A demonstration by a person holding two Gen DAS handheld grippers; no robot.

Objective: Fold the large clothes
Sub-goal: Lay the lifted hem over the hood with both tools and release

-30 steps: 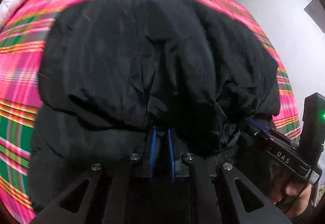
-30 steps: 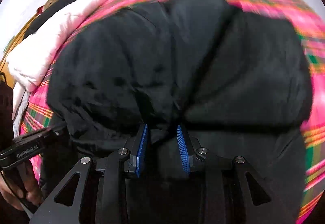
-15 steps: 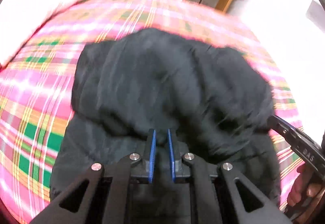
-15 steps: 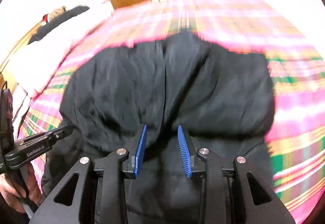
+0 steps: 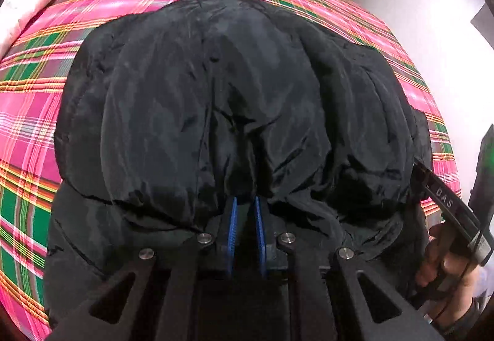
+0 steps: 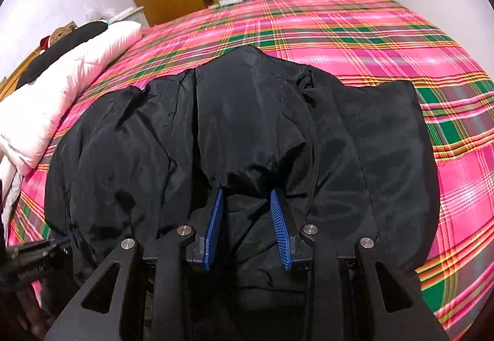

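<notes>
My left gripper [image 5: 246, 202] pinches the puffy, glossy black jacket [image 5: 240, 100], fingertips buried in folds. My right gripper [image 6: 247, 195] clamps a thicker bunch at six o'clock, hem hidden.

Both are matte black two-finger grippers: the left gripper [image 5: 246, 208] and right gripper [image 6: 247, 202] have ribbed blue pads [image 6: 279, 228], silver screws [image 6: 310, 229], triangular cut-outs and white lettering; a dark sleeve [image 5: 463, 322] shows.
</notes>
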